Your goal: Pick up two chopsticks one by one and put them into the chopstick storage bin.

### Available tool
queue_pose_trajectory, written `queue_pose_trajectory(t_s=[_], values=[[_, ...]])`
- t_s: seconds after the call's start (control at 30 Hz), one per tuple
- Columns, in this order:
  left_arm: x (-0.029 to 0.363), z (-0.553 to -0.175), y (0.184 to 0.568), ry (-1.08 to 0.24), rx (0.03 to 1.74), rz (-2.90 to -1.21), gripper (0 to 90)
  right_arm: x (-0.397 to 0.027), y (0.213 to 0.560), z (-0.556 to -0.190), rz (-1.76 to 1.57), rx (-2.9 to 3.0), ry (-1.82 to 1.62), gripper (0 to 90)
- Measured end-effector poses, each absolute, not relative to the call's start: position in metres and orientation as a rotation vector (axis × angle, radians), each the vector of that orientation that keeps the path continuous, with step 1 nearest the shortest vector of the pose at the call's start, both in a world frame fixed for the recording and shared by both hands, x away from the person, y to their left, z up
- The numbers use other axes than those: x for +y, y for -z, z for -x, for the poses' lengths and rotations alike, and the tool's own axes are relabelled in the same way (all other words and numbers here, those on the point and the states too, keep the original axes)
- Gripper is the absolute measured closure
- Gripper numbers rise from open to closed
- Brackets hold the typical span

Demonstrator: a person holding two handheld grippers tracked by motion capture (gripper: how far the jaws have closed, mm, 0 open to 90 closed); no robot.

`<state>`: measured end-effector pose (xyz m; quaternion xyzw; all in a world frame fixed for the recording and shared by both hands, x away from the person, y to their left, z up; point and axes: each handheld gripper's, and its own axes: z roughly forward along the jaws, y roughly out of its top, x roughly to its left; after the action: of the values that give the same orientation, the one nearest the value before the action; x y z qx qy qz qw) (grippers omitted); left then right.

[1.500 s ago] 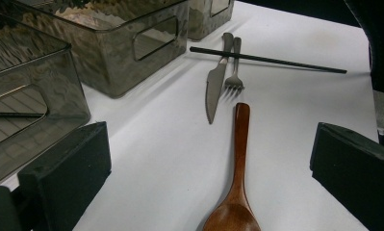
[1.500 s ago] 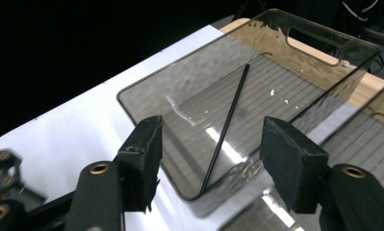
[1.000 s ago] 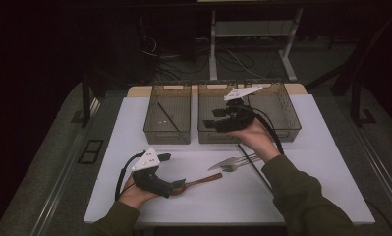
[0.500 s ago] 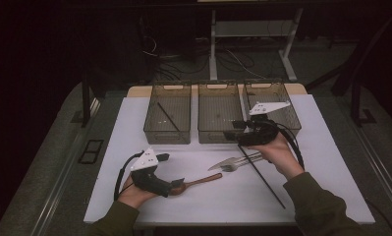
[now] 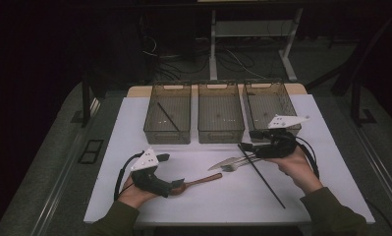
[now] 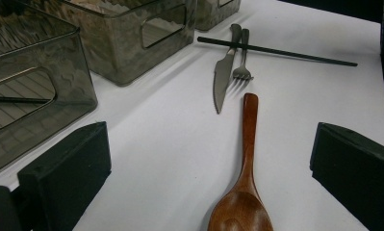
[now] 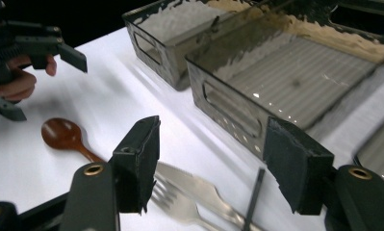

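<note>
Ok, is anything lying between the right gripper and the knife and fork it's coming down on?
Nothing separates them. The right gripper hangs open just over the knife and fork, handles side by side. But the black chopstick lies across those handles, so a grab there would likely catch it too.

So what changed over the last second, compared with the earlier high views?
The right gripper came back from over the trays toward the person and sank, and now hovers, jaws open and empty, above the knife, fork and black chopstick. Nothing was gripped or let go. The left gripper stayed by the wooden spoon; the cutlery and the three trays kept their places.
</note>
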<state>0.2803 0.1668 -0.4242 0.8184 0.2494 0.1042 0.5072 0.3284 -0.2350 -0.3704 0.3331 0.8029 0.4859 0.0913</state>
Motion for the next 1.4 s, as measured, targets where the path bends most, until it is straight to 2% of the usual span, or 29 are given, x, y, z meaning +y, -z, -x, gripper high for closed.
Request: queue_pose_trajectory(t_s=[0.87, 1.4], values=[[0.167, -0.28, 0.423, -0.254, 0.596, -1.973, 0.0, -0.285, 0.401, -0.283, -1.082, 2.373, -1.397, 36.1], [0.166, -0.278, 0.423, -0.258, 0.599, -1.979, 0.0, -0.295, 0.428, -0.26, -1.197, 2.417, -1.262, 41.1]])
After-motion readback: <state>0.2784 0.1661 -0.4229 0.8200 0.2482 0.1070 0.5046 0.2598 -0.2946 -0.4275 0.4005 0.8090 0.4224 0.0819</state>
